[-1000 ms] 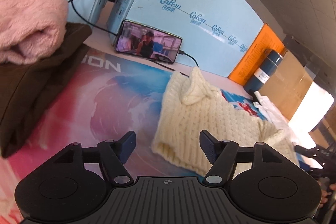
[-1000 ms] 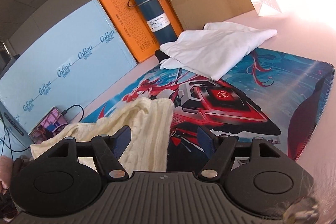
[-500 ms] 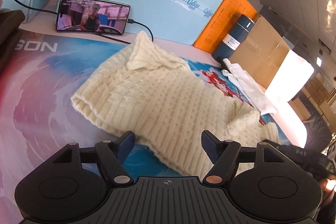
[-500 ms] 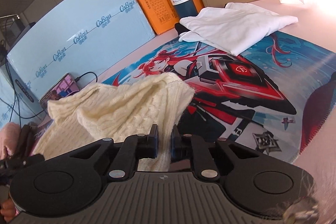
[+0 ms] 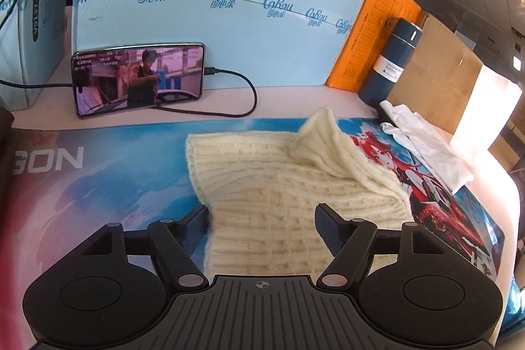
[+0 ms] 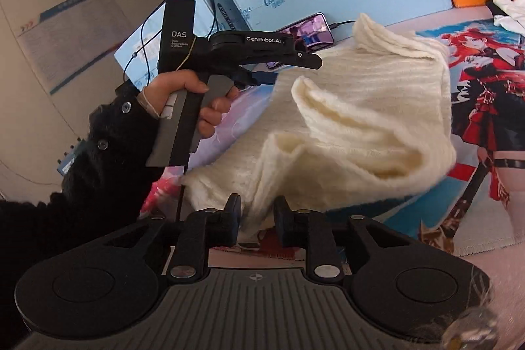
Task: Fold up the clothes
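Observation:
A cream cable-knit sweater (image 5: 288, 186) lies on the printed mat (image 5: 98, 186), its collar standing up at the far side. My left gripper (image 5: 262, 223) is open, its fingers straddling the sweater's near edge. In the right wrist view my right gripper (image 6: 257, 218) is shut on a fold of the sweater (image 6: 361, 120) and holds that part lifted above the mat. The left gripper (image 6: 262, 77) shows there too, held by a hand, at the sweater's far left edge.
A phone (image 5: 137, 77) with a cable leans on blue foam boards (image 5: 229, 22) at the back. A dark blue flask (image 5: 390, 61), an orange board and a cardboard box stand at the back right. A white garment (image 5: 426, 143) lies on the mat's right.
The right gripper has lifted its pinched fold and swung leftward toward the left gripper. The left gripper has moved forward over the sweater's edge, still open.

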Demonstrator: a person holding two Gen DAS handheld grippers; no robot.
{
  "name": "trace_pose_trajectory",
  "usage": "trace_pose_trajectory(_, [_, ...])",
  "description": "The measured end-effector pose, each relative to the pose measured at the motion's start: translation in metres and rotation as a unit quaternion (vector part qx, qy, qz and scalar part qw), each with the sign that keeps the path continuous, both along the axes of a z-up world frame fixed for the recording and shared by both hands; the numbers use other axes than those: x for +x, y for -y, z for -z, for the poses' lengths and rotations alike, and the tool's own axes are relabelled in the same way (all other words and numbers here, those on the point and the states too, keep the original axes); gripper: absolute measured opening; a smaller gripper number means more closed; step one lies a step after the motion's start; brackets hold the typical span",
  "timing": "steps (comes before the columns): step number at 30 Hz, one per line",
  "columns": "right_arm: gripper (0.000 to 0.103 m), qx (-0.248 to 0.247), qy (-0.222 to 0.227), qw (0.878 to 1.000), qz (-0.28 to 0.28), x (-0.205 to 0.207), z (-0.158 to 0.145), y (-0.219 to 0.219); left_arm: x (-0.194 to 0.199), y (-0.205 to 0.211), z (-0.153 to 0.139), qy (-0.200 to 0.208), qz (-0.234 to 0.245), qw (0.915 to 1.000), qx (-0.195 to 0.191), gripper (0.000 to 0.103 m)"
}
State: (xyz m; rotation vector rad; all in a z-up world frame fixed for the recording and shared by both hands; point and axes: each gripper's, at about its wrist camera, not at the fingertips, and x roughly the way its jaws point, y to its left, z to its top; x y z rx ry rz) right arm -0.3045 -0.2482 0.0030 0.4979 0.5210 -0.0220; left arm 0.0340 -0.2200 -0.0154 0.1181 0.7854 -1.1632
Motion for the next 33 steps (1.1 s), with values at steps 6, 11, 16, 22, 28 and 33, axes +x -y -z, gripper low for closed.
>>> trace_pose_trajectory(6, [0.066,-0.044,0.094,0.994,-0.017,-0.042,-0.030,0.019,-0.013,-0.029,0.003,0.040,0.005,0.9991,0.006,0.081])
trace_pose_trajectory(11, [0.088,-0.141,0.092,0.985,0.031,-0.027,-0.042,0.025,-0.041,-0.023,0.004,0.083,0.063,0.9946,0.001,0.082])
trace_pose_trajectory(16, [0.087,-0.231,-0.029,0.972,0.027,0.032,-0.010,0.032,-0.052,-0.030,0.010,0.104,0.083,0.9911,0.007,0.083])
trace_pose_trajectory(22, [0.014,-0.187,-0.025,0.982,0.012,0.057,0.011,0.045,-0.046,-0.041,0.020,0.085,0.070,0.9939,0.009,0.083])
trace_pose_trajectory(28, [0.037,-0.186,-0.029,0.980,-0.059,0.060,0.010,0.017,-0.046,-0.043,0.022,0.083,0.064,0.9944,0.009,0.083])
trace_pose_trajectory(33, [0.066,-0.143,0.026,0.986,-0.084,0.060,-0.015,0.034,-0.050,-0.046,0.021,0.093,0.062,0.9937,0.006,0.083])
